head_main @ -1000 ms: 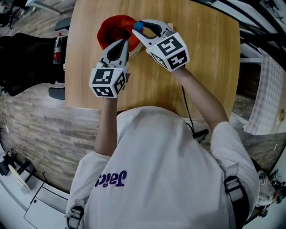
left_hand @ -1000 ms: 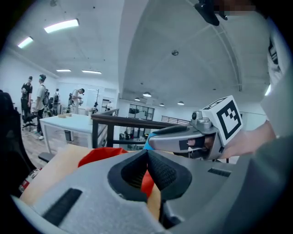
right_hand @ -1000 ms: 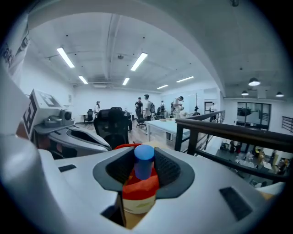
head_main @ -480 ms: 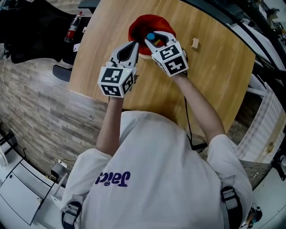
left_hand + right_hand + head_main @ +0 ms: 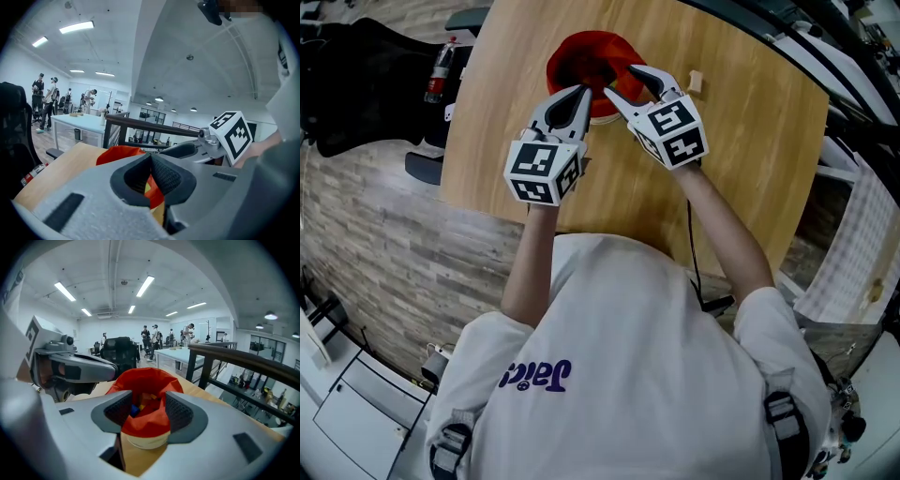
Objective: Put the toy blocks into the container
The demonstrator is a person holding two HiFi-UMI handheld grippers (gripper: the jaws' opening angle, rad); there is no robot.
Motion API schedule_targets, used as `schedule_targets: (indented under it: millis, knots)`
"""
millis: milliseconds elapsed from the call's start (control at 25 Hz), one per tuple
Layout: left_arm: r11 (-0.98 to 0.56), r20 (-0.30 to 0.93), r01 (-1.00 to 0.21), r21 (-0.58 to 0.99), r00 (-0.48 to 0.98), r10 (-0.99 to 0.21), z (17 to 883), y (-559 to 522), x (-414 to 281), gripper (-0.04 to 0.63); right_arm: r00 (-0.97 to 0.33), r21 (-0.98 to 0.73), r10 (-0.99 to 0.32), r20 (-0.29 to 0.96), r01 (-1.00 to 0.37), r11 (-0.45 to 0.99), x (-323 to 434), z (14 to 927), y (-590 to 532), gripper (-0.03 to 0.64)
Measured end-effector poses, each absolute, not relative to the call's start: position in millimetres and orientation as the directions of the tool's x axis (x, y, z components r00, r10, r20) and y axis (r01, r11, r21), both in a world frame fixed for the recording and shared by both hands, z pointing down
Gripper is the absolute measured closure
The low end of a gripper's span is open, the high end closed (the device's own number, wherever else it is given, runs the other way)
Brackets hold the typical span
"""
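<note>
blue block (image 5: 134, 409) from just-widened right tool (image 5: 620, 81) down into red container (image 5: 579, 54); left tool (image 5: 580, 91) tight on rim

Purple lettering (image 5: 536, 375) on the front of the person's white T-shirt (image 5: 628, 319) reads roughly "Jaic". The label on the red-and-black canister (image 5: 439, 73) beside the table is too small to read.

Blocks (image 5: 136, 409) inside the red container (image 5: 146, 424) show too small to count.
</note>
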State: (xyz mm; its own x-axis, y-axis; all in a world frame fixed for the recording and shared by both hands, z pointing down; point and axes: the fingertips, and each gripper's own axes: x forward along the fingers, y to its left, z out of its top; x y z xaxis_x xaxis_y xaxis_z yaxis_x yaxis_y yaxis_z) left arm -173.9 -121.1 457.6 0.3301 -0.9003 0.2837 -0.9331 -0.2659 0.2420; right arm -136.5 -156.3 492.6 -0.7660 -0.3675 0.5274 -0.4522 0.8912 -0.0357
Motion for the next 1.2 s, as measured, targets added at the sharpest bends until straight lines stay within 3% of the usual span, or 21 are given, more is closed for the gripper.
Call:
schedule_targets:
  millis: [280,760,920,1080,1200]
  knots:
    - [-0.386,0.278,-0.894,0.228,0.44,-0.854,452.0,-135.6,-115.2,0.584,-0.727,-0.032,-0.441,0.527,-0.535,0.844,-52.0,489.2,-173.6,0.408]
    - [-0.566,0.303,-0.781,0.266,0.625,-0.72,487.0,-144.7,-4.2,0.584,-0.514,0.046,-0.425,0.745,-0.596,0.802,68.6,600.0,-232.9,0.408]
    - [-0.576,0.341,-0.767,0.283,0.642,-0.687,513.4,-141.7,14.2,0.584,-0.485,-0.041,-0.387,0.785,-0.663,0.747,73.3,652.4,-250.2,0.408]
    - [-0.577,0.364,-0.758,0.305,0.652,-0.665,530.5,-140.2,22.2,0.584,-0.508,-0.213,-0.378,0.774,-0.771,0.599,69.7,687.6,-259.2,0.407]
    - [-0.572,0.371,-0.758,0.315,0.652,-0.661,534.8,-139.4,22.1,0.584,-0.467,-0.205,-0.401,0.788,-0.813,0.545,71.4,700.0,-263.8,0.408]
